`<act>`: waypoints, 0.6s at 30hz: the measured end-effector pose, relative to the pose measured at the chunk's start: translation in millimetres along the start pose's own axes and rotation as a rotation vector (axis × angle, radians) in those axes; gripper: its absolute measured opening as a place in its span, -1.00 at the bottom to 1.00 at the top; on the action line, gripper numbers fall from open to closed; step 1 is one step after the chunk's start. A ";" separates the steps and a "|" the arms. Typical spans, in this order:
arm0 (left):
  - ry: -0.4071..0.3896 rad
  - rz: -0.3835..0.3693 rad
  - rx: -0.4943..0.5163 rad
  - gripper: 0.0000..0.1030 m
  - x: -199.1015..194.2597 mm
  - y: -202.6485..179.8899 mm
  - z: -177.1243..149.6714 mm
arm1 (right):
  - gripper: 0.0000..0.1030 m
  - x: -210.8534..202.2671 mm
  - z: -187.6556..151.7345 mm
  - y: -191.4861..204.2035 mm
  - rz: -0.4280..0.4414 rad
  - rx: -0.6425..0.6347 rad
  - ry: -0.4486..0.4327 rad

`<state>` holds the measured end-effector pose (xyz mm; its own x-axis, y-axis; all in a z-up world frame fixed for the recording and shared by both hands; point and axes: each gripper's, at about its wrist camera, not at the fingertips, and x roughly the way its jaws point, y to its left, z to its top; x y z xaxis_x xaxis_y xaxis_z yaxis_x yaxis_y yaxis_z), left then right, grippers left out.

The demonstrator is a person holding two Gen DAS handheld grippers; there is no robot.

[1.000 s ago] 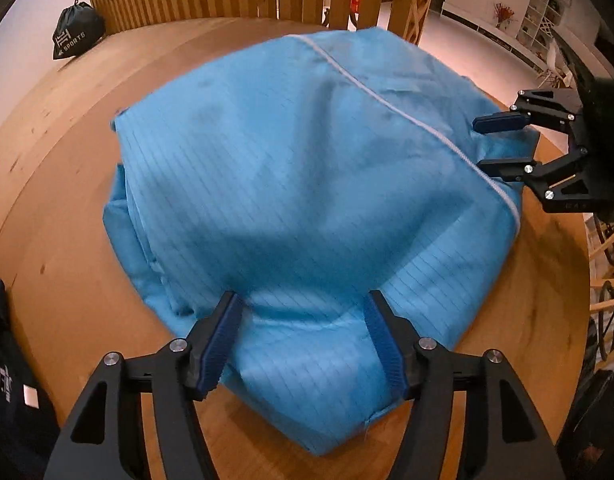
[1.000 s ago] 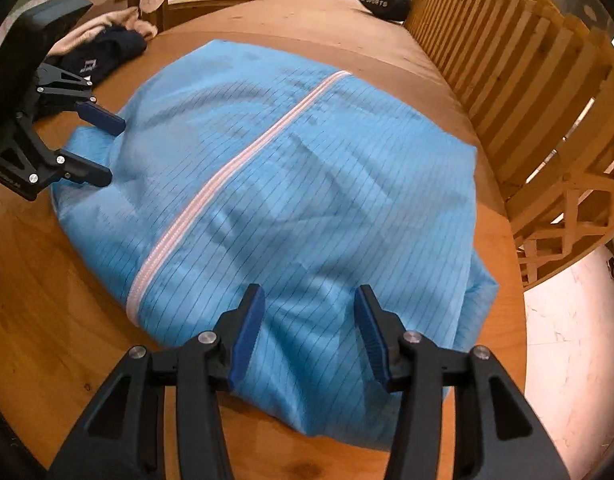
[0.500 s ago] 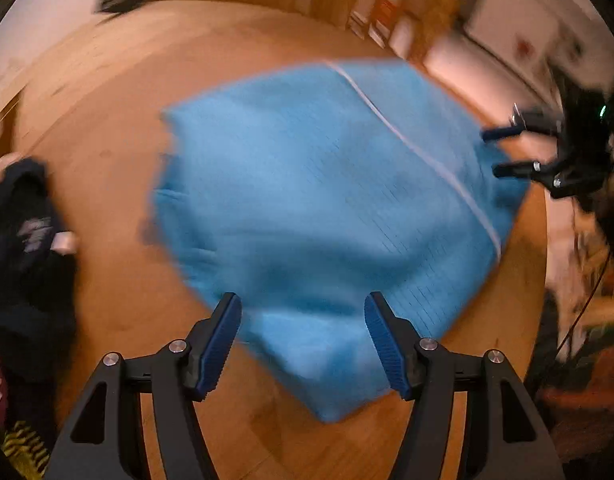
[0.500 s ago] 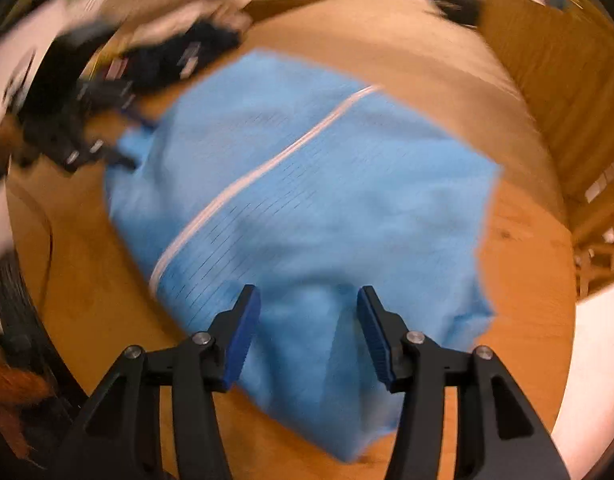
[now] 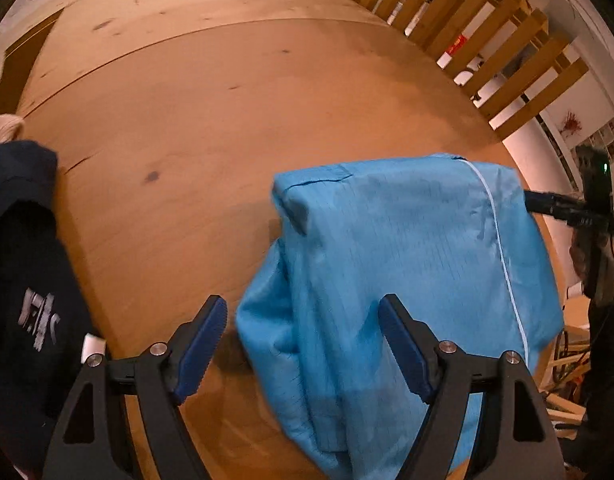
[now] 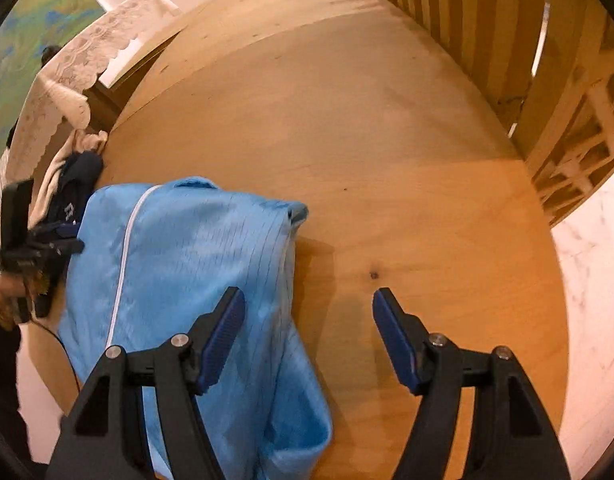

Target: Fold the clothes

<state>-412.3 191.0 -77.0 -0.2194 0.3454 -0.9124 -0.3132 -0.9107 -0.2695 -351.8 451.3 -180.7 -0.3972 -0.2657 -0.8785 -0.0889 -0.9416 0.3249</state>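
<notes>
Blue-padded left gripper opening, wide over folded blue garment, pads clear of cloth. Right gripper likewise spread wide, holding nothing, garment edge under its left finger. Garment lying on wooden table; dark clothing at table's left edge.

A round wooden table with a seam line across its top carries the things. A folded light-blue garment with a white zipper lies near its front edge. At the table's left side lie a dark navy garment with pale lettering and a cream cloth beside it.
</notes>
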 end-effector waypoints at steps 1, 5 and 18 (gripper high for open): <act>0.006 -0.001 0.006 0.49 1.5 -2.1 1.1 | 0.28 0.9 1.0 0.8 0.008 -0.003 0.008; 0.033 0.015 0.034 0.49 8.3 -12.6 1.2 | 0.28 11.2 0.9 5.3 0.065 0.013 0.059; 0.025 0.020 -0.010 0.50 9.5 -9.3 15.5 | 0.29 23.7 -5.7 14.3 0.174 -0.070 0.056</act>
<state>-425.8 206.3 -78.4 -0.2024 0.3215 -0.9250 -0.3001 -0.9195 -0.2540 -357.3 430.4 -198.8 -0.3496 -0.4351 -0.8298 0.0410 -0.8919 0.4504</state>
